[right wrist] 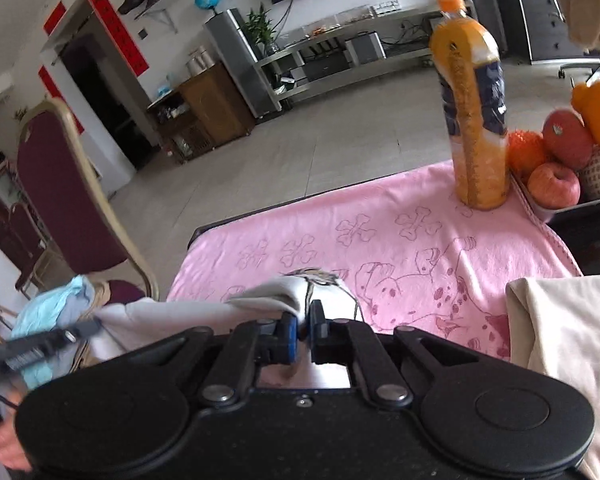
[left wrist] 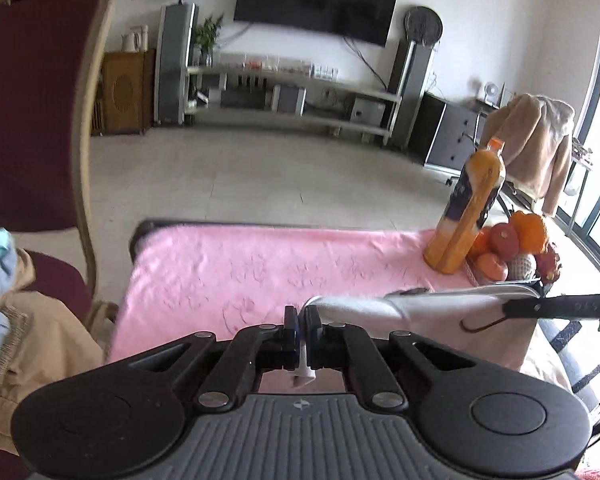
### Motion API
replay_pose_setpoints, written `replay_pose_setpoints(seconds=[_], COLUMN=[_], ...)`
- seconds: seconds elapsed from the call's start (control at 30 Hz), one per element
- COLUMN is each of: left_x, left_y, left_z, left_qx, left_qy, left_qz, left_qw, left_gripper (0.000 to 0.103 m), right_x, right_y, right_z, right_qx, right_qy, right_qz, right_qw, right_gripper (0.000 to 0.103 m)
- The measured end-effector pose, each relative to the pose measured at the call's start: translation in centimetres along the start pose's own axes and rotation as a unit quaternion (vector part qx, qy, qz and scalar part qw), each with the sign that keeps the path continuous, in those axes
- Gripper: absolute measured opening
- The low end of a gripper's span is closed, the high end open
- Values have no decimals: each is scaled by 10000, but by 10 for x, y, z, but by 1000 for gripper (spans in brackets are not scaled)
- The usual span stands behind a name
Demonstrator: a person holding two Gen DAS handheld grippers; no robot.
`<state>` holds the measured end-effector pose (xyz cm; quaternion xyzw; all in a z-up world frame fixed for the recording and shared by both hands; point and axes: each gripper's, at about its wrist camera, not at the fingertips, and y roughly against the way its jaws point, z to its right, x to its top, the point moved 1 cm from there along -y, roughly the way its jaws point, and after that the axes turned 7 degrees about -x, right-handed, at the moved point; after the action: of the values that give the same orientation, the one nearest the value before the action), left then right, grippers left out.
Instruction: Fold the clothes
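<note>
Evidently I keep both the left gripper [left wrist: 302, 326] and right gripper [right wrist: 304, 326] pinched on the white garment [left wrist: 360, 306], stretched above the pink cloth [left wrist: 260, 264] so it hangs flat for folding.

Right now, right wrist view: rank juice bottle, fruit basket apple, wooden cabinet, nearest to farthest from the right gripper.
From the right gripper, shut on the white garment:
1. Juice bottle, ahead right, on the pink cloth.
2. Red apple, just beyond the bottle, far right.
3. Wooden cabinet, across the floor, ahead left.
</note>
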<state>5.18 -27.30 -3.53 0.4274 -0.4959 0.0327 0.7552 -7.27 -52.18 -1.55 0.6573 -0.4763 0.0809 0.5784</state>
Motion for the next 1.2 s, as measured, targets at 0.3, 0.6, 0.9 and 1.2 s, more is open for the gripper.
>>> replay_pose_setpoints(seconds=[0.3, 0.6, 0.9, 1.2], left_x=[27, -24, -99, -107], left_y=[14, -6, -45, -83], left_z=[-54, -96, -50, -14], left_qx=[899, 1099, 383, 271], left_qy=[335, 514, 67, -743], left_qz=[172, -517, -1002, -782], left_qw=[9952, 9913, 9942, 9938], left_gripper=[6, 19, 37, 40], right_x=[32, 35, -24, -85], right_y=[-42, -55, -21, -66], right_z=[-52, -35, 33, 55], right_qx=[227, -482, -441, 147], right_qy=[-382, -168, -175, -660], right_qz=[-447, -598, -617, -1007], right_qw=[9980, 9969, 9970, 9926], right_gripper=[19, 58, 57, 53])
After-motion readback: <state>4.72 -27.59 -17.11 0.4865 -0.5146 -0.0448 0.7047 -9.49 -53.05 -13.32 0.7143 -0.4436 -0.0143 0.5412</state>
